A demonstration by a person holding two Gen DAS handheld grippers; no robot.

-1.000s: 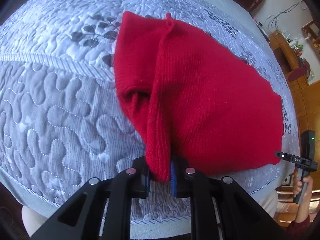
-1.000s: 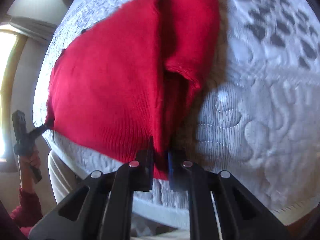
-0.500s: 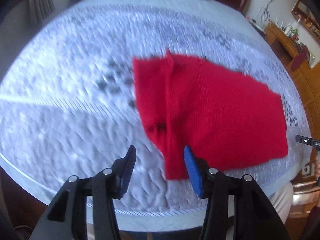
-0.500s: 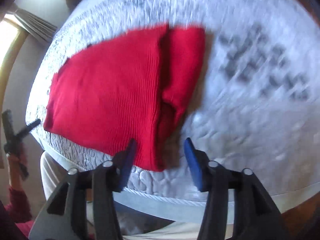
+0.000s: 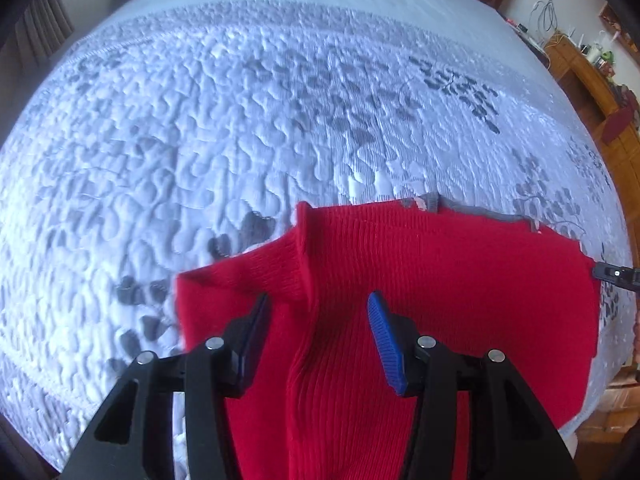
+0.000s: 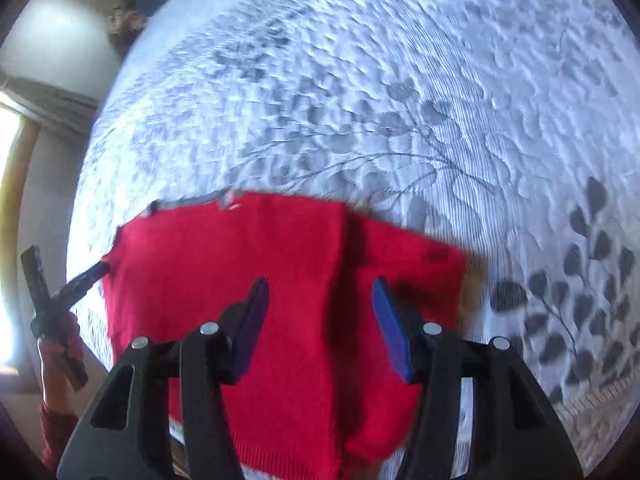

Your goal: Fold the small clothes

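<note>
**Red knit top half folded on the bed, both claws let go**

The red knit top (image 5: 440,280) lies on the bed (image 5: 240,120), close to the near edge. Its sides look folded in already: a thick fold runs down the cloth on the left side, and the right wrist view shows a straight crease with a flap laid beside it. A thin grey strip peeks out along the far edge of the top; I cannot tell what it is.

The left claw (image 5: 318,340) hangs over the thick fold. Its two pads are spread apart and pinch nothing. The right claw (image 6: 320,326) hangs over the crease on the other side. Its pads are spread too, with only cloth under the gap, not squeezed.

I think the side folds are done. What is left, I guess, is to fold the top in half, one end over the other, and pat it flat. The top is still long, so it does not look finished.

There are no boxes, baskets or drawers to see near the top, so nothing is packed away yet.
</note>
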